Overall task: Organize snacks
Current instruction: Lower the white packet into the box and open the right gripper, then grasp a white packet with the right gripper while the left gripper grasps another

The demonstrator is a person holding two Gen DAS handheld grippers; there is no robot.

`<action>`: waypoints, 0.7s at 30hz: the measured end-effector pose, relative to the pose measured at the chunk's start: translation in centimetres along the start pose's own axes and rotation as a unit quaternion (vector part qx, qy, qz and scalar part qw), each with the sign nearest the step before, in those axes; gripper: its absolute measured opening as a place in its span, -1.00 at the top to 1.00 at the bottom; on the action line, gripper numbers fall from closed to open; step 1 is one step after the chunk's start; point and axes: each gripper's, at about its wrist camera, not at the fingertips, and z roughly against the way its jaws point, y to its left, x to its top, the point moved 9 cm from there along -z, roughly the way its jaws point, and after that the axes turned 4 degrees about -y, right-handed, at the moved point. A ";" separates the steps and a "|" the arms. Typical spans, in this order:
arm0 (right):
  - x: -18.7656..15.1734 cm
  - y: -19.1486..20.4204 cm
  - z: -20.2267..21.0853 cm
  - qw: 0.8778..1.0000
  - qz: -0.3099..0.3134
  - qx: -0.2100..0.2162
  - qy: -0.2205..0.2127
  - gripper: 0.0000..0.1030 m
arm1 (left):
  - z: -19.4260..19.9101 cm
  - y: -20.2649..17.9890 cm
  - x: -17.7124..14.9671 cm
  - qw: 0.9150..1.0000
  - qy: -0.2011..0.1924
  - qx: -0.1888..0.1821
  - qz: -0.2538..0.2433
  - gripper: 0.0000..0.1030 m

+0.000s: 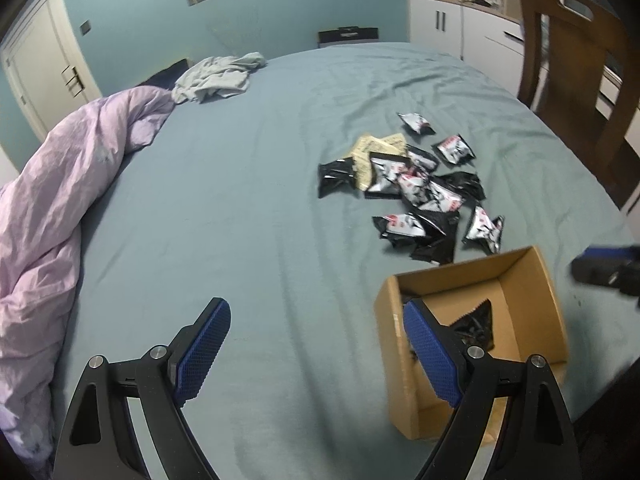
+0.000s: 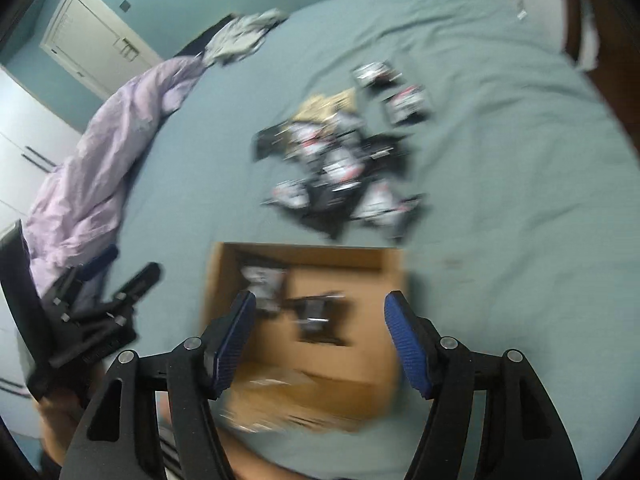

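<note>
**Snack packets piled on the bed, two in the box**

No writing can be read: the packets (image 1: 416,188) are black and silver with red patches, but their print is too small and blurred in both views. Two beige packets (image 1: 376,152) at the upper left of the pile carry lines of text, also illegible.

The pile lies on the teal sheet (image 1: 260,200), right of centre in the left wrist view, just beyond the box (image 1: 548,300) at lower right. The box is open-topped, its long axis running from the lower edge of the frame up toward the pile. Inside it, the right wrist view shows two packets (image 2: 320,316), one silver-faced at the box's upper left, one dark near the middle; motion blur smears both. In the left wrist view one finger hides much of the box's interior.

The left gripper (image 1: 316,348) is spread wide with nothing between its blue pads (image 1: 204,348), over bare sheet and the box's left wall. The right gripper (image 2: 320,336) is likewise wide apart and holds nothing, above the box.

A lilac duvet (image 1: 60,200) is bunched at the left. A chair (image 1: 572,60) is cut off at upper right.
</note>
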 end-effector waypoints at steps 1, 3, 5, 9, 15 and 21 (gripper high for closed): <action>-0.2 -1.3 1.1 1.000 0.005 -0.019 -0.012 -0.32 | 0.0 -0.3 0.0 1.000 0.000 -0.002 -0.003 -0.74; -0.7 -3.3 2.2 0.998 0.013 -0.046 -0.030 -0.37 | 0.1 -1.1 0.0 1.000 0.001 -0.006 -0.015 -0.74; -1.3 -5.0 2.6 0.997 0.013 -0.063 -0.039 -0.39 | 0.2 -1.6 0.1 0.999 -0.009 0.007 -0.032 -0.74; -3.2 -8.7 2.4 0.995 -0.028 -0.080 -0.048 -0.39 | 0.2 -2.2 0.4 0.999 -0.015 0.009 -0.042 -0.75; -2.0 -8.2 1.8 0.995 -0.031 -0.073 -0.067 -0.39 | -0.6 -2.7 0.9 0.999 -0.007 0.004 -0.035 -0.75; -1.3 -9.4 -1.5 0.997 -0.046 -0.044 -0.039 -0.39 | -1.6 -4.2 0.7 0.999 0.007 -0.004 -0.048 -0.75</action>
